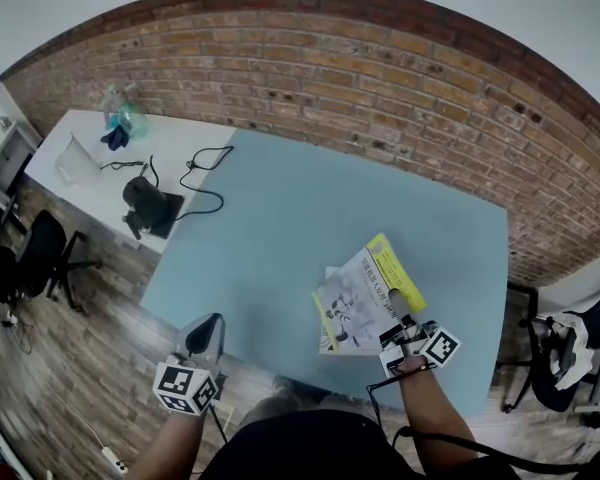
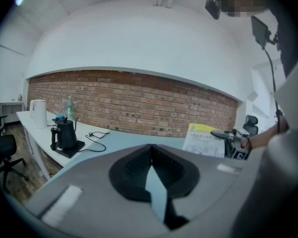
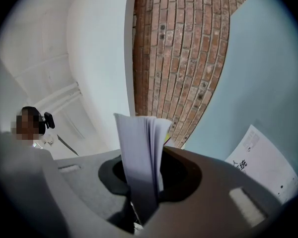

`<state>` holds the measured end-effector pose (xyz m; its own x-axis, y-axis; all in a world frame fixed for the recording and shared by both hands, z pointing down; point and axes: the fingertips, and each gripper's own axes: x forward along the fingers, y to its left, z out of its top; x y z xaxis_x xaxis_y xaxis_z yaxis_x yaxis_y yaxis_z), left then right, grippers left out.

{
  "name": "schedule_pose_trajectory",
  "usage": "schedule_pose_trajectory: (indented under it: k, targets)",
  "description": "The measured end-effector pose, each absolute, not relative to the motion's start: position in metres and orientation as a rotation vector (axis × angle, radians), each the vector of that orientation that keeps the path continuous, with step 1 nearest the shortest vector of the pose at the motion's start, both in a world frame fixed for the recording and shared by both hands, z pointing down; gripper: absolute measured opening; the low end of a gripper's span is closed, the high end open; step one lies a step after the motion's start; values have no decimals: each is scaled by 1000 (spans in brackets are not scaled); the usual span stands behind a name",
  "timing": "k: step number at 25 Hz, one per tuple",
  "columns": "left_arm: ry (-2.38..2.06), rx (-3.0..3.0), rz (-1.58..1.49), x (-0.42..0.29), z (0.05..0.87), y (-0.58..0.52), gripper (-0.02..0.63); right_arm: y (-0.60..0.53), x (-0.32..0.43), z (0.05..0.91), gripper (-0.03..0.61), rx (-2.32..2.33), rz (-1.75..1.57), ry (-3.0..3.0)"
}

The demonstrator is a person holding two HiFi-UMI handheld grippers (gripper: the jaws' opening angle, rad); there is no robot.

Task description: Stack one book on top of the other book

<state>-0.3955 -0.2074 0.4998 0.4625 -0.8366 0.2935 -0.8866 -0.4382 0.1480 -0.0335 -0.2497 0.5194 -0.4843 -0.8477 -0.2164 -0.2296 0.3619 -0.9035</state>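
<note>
book (image 1: 358,296) | gripped in jaws of right tool (image 1: 398,313) | over second book (image 3: 265,165)

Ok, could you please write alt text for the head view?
The right tool grips a yellow-and-white book at the near right of a blue-grey table, over a second book. The left tool hangs empty at the near edge.

Print on book (image 1: 360,298) — blurred, nothing legible
</note>
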Motion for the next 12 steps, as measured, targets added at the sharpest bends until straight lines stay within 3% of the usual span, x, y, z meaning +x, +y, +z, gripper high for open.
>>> schedule_pose_trajectory:
  k: [12]
  targets:
    - [-1528,2366,269,-406,509,-193,5,-257,-69,525,89,-821,-1217,1957]
